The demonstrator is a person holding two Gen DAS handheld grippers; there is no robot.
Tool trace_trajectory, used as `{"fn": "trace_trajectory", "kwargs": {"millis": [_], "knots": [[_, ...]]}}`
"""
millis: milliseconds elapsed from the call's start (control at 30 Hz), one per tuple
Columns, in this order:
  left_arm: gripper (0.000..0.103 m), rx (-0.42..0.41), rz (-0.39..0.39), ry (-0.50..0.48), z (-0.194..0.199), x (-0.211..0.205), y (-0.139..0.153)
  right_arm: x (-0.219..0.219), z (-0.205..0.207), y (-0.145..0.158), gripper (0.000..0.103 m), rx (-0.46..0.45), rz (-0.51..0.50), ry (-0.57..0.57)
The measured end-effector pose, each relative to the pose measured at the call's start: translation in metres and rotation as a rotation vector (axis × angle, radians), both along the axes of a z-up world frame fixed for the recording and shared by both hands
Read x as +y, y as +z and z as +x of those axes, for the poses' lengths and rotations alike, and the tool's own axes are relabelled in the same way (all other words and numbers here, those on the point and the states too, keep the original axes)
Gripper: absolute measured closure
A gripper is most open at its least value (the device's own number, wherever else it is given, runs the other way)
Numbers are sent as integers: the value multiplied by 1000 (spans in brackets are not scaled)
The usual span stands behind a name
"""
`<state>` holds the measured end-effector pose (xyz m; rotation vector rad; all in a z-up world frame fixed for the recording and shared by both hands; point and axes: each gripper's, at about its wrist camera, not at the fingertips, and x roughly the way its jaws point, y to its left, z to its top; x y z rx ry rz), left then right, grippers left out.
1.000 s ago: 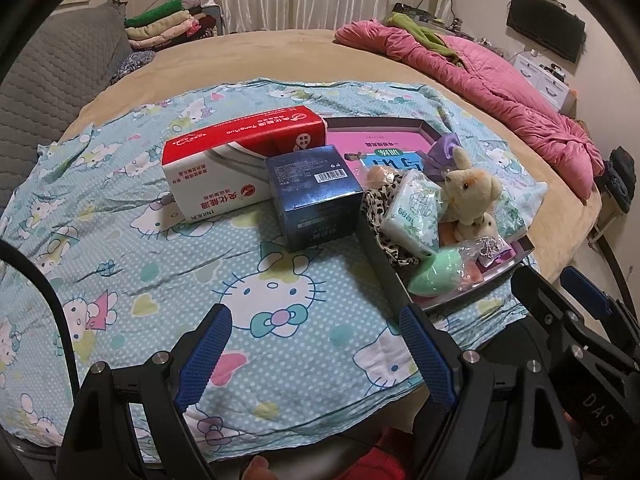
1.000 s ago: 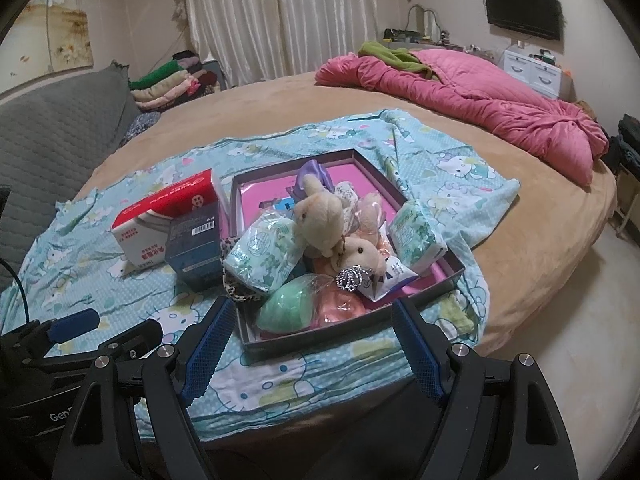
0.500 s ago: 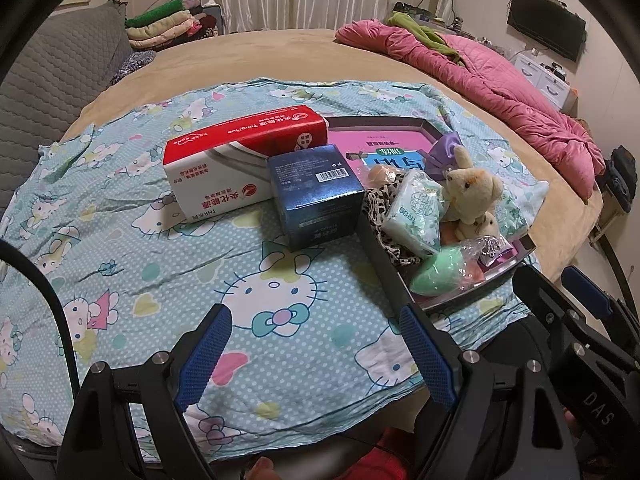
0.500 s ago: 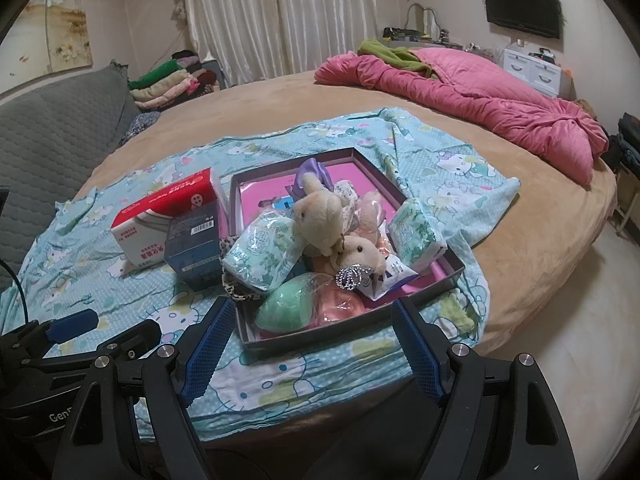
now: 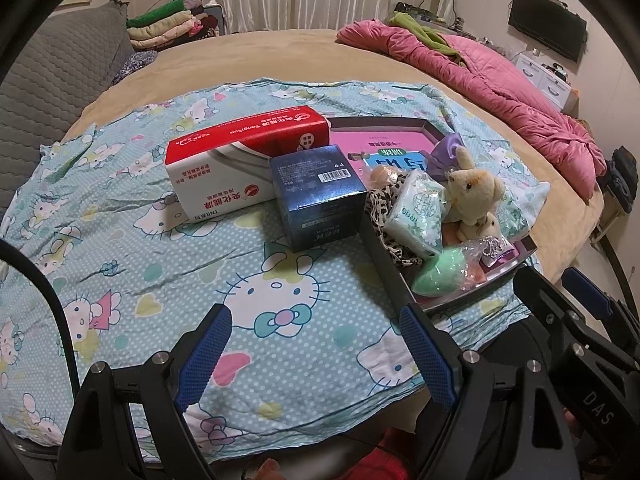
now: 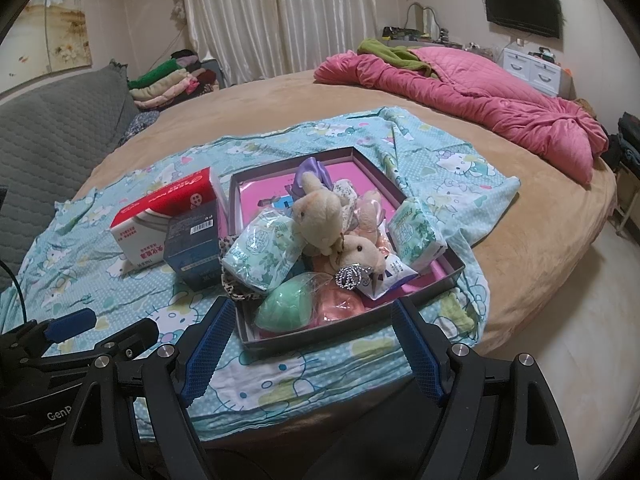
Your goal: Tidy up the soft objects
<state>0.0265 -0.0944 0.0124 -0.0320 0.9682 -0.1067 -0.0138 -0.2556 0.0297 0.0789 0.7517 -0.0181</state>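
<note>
We hold both tools wide and empty: the left gripper (image 5: 316, 354) above the blue cat-print cloth (image 5: 120, 248), the right gripper (image 6: 310, 350) just short of the shallow grey cardboard tray (image 6: 344, 330). On that tray — heaped plush beige bunnies (image 6: 320, 216), green-printed tissue packs (image 6: 260, 252), a mint foam egg (image 6: 286, 306).

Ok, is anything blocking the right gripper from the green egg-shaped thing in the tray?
Only the tray's near wall lies between the open right gripper and the green egg-shaped thing, which sits just behind it. Nothing lies on top, so coming in from above looks clear.
</note>
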Motion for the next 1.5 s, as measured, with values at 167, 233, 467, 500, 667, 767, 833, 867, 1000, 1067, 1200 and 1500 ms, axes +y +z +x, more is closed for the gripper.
{"fn": "trace_trajectory", "kwargs": {"millis": [167,233,467,500,667,767,833,867,1000,1067,1200,1500], "knots": [[17,2,1,1,0,0,0,0,0,0,22,1,1,0],[17,2,2,2,0,0,0,0,0,0,22,1,1,0],[17,3,1,2,0,0,0,0,0,0,22,1,1,0],[17,2,2,3,0,1,0,0,0,0,22,1,1,0],[17,5,3,6,1,1,-1,-1,-1,0,22,1,3,-2],[17,6,4,6,1,1,-1,-1,0,0,22,1,2,-1],[17,6,5,6,0,2,-1,-1,-1,0,22,1,2,-1],[17,7,4,6,0,2,-1,-1,-1,0,22,1,2,-1],[17,4,5,6,0,2,-1,-1,-1,0,22,3,5,-4],[17,5,8,7,0,2,-1,-3,-2,-2,22,5,8,-7],[17,6,6,8,0,2,-2,-4,-1,-3,22,7,10,-8],[17,20,0,27,2,7,-7,-5,0,-2,22,12,20,-15]]}}
